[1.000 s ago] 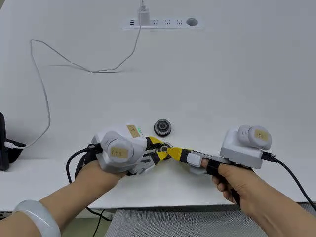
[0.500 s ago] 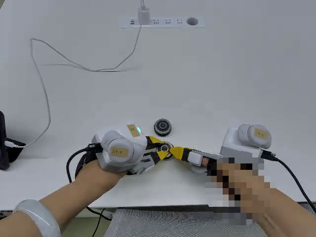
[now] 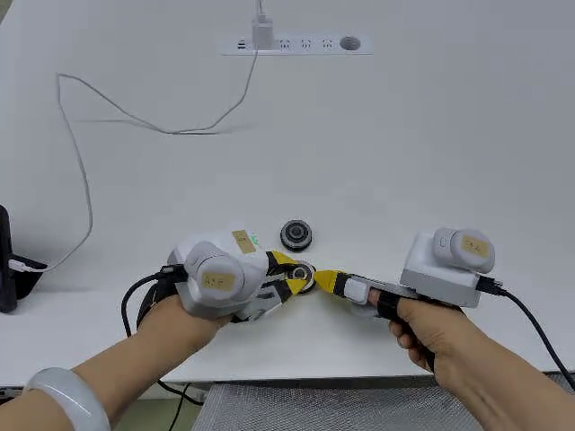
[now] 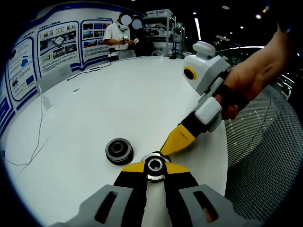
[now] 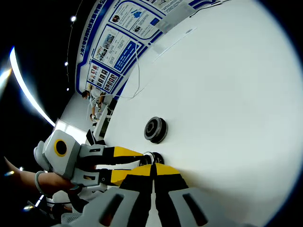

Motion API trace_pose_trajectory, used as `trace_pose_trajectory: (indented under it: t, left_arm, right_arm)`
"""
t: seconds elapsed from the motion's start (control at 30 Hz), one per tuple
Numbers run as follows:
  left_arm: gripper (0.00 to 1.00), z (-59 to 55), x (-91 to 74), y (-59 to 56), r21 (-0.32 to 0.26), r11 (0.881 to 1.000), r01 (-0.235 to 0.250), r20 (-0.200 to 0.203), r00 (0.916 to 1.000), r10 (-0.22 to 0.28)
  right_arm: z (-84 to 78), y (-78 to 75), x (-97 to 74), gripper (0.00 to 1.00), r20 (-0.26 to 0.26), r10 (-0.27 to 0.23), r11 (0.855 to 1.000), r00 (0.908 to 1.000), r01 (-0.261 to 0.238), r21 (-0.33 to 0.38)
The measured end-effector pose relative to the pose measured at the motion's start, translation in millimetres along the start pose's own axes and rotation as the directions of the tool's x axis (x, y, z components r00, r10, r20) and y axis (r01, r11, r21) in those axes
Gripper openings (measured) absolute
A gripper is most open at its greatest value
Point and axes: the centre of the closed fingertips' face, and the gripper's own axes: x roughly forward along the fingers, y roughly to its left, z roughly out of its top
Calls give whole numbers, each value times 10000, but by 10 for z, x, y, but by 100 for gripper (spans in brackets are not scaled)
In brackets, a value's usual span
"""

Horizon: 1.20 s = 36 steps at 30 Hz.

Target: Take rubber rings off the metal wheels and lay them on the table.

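Metal wheel (image 4: pixel 155 165), the small one, sits clamped between the yellow-tipped fingers (image 4: pixel 130 167) of the left gripper (image 3: pixel 293 274), low over the near part of the tabletop (image 3: pixel 404 153). The right gripper (image 3: pixel 322 279) points at it from the opposite side, its fingers pressed together, tip just beside the wheel's rim. A little farther back, a second wheel (image 3: pixel 296 233) wearing a dark rubber ring (image 4: pixel 110 151) lies flat, apart from both grippers. Far across rests a power strip (image 3: pixel 296 41), with a white cable (image 3: pixel 76 153) trailing left.

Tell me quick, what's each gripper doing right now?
Left gripper: shut on the small metal wheel.
Right gripper: jaws shut, tips beside that wheel; whether they pinch anything cannot be told.
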Motion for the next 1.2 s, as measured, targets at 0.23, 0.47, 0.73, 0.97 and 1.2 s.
trace_pose_trajectory:
  t: [0.23,0.47,0.73,0.97,1.2]
  left_arm:
    - [13,4,-2,-3,9,10000,-2,-9,10000,2]
    - [13,-4,2,1,24,10000,2,-40,10000,-2]
    - [13,-6,4,2,10,10000,-23,-57,10000,23]
    - [13,-2,1,0,15,10000,-28,-56,10000,29]
    - [13,-1,1,-1,3,10000,-16,-27,10000,16]
  right_arm:
    - [-8,-17,-2,1,24,-77,9999,10000,78,-69]
    - [-7,4,-8,1,103,-96,9999,9999,96,-38]
    - [0,28,-13,1,100,-74,10000,9999,74,-43]
    - [1,47,-16,1,93,-70,10000,9999,71,-29]
    - [-2,69,-14,1,114,-12,10000,9999,12,50]
